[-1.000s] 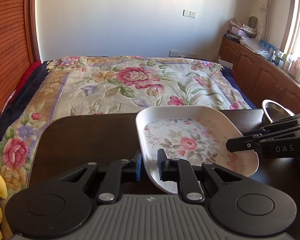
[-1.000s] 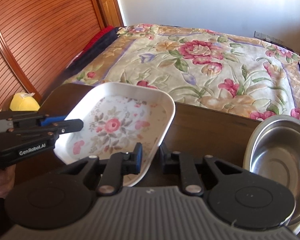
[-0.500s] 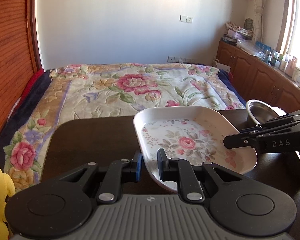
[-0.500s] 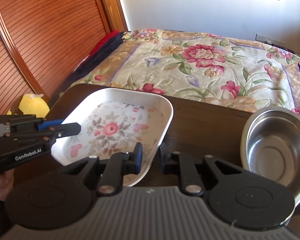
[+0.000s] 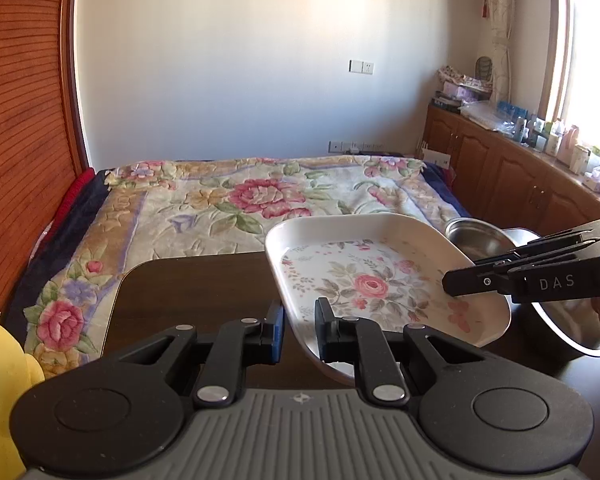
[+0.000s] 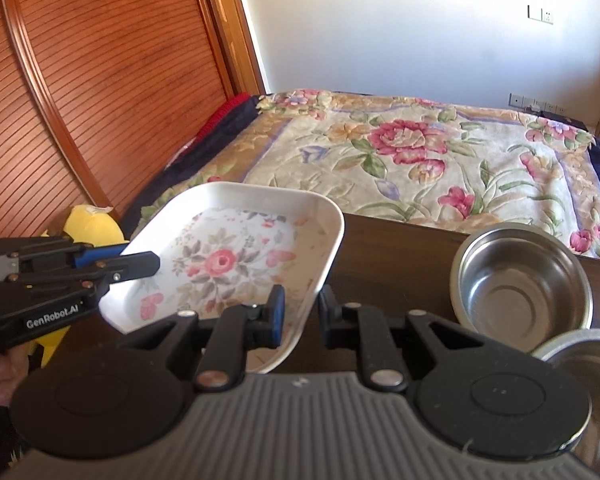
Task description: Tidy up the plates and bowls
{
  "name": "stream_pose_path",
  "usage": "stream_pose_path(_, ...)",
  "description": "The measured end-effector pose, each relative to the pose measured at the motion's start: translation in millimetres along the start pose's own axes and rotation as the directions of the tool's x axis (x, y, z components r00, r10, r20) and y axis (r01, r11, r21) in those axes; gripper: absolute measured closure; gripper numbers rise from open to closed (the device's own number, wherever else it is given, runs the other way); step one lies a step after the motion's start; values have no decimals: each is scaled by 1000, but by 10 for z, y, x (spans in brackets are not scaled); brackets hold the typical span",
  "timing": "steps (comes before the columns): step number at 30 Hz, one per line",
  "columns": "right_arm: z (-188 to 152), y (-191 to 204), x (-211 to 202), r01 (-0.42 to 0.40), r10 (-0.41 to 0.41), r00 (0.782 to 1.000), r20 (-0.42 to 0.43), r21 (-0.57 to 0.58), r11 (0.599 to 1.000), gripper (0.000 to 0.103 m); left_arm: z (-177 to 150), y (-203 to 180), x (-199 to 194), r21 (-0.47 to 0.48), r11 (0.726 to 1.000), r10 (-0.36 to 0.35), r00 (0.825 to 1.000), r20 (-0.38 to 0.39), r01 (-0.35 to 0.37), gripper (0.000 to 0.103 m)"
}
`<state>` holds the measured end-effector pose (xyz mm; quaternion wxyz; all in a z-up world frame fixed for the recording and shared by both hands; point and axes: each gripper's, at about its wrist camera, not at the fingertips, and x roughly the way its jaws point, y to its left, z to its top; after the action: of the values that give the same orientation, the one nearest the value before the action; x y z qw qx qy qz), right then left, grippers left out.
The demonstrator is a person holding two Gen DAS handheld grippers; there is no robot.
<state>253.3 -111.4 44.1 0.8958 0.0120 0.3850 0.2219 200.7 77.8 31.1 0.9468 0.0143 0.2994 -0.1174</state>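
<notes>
Both grippers pinch the same floral plate (image 5: 374,280), 1 on each side. Left gripper (image 5: 300,330) has its jaws clamped on the plate's near-left rim; right gripper (image 6: 302,314) is clamped on the near-right rim, jaws nearly together with only the rim between them. Plate sits tilted, above the dark table (image 5: 188,292), off the surface as far as the shadows show. Left view shows the right gripper coming in from the side with "DAS" on its body, plus the cabinets (image 5: 496,176) and window (image 5: 592,64) along the right wall. Right view shows the left gripper from the side marked "GenRobot.AI", a hand (image 6: 4,376) under it, and the slatted wooden door (image 6: 100,76). Steel bowl (image 6: 520,280) is fully visible only in the right view, standing on the table well right of the plate; a 2nd steel bowl (image 6: 576,354) sits nearer, partly hidden. In the left view both are mostly blocked by the plate and right gripper. Yellow plush toy (image 6: 90,224) at the table's left edge, floral bedspread (image 5: 240,204) beyond.
</notes>
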Motion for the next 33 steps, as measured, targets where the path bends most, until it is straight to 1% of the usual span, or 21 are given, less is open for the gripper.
stream_pose_path(9, -148, 85, -314, -7, 7, 999, 38, -18, 1000, 83, -164, -167, -350, 9, 1000, -2, 999, 39, 1, 85)
stream_pose_path(15, -289, 134, -470, -9, 10, 999, 52, -19, 1000, 83, -291, -249, -508, 13, 1000, -13, 999, 40, 12, 85)
stream_pose_path(19, -410, 112, -561, -22, 23, 998, 58, -12, 1000, 83, -384, -351, -600, 48, 999, -20, 999, 35, 18, 85)
stream_pose_path(25, -590, 96, -706, -21, 21, 998, 64, -2, 1000, 83, -525, -478, -727, 71, 997, -33, 999, 34, 30, 85)
stream_pose_path(33, -764, 103, -870, -18, 17, 997, 78, 4, 1000, 83, -707, -523, -857, 62, 997, -51, 998, 27, 49, 85)
